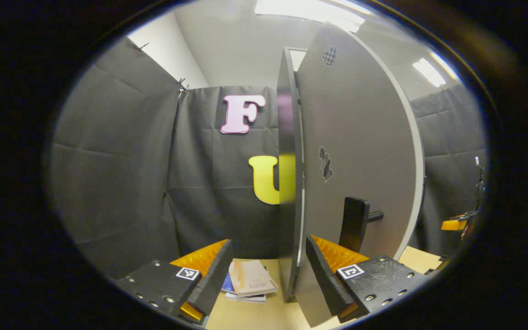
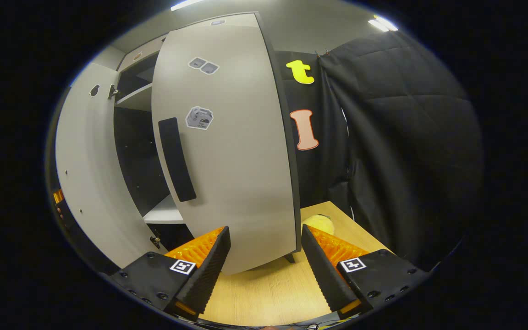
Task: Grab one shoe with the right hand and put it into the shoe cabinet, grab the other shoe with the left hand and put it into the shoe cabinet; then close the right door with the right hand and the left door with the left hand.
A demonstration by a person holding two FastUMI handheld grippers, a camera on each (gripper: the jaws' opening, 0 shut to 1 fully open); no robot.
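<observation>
Both grippers spread wide, holding nothing — left gripper straddles the left door's edge, right gripper faces the half-open right door. Can't spot shoes inside the cabinet.

Grey cabinet doors, black handles, orange-and-black fingers.

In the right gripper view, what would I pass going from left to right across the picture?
Left door → open cabinet interior → black handle on the right door → yellow fuzzy thing on the table → black cloth wall.
</observation>
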